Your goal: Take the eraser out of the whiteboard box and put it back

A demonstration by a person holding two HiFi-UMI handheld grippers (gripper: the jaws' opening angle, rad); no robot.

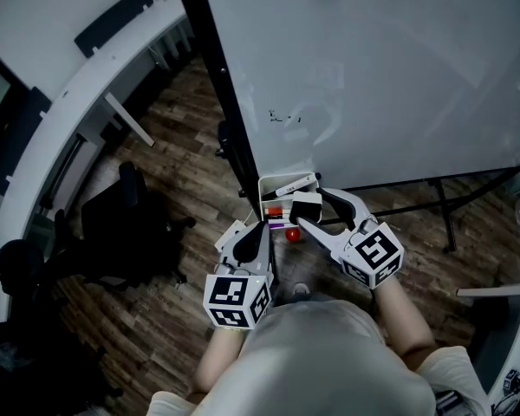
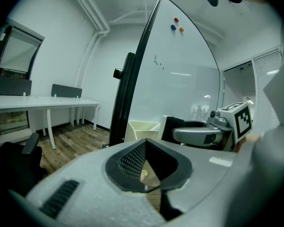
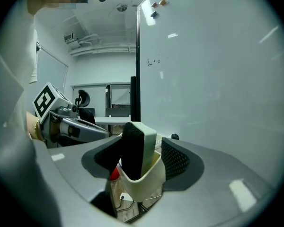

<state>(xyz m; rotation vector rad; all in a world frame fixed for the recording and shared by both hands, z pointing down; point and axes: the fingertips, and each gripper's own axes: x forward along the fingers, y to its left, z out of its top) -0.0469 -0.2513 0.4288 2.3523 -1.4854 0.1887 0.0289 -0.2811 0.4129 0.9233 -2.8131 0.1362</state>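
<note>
Eraser stands in the whiteboard box, its lower end out of sight behind the wall. A red thing peeks out below, only a sliver, can't name it. Whether the right gripper presses the felt or sits just off it, can't tell. Scribble on the whiteboard is too small to read, and the board runs off the top edge.

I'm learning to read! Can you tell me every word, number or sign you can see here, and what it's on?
No word or number here can be read.
Dark scribble on the big white whiteboard: too small to read.
Print on the white marker pen in the white plastic box: too small.
Black-and-white squares on the left white cube and right white cube: patterns, not letters.
</note>
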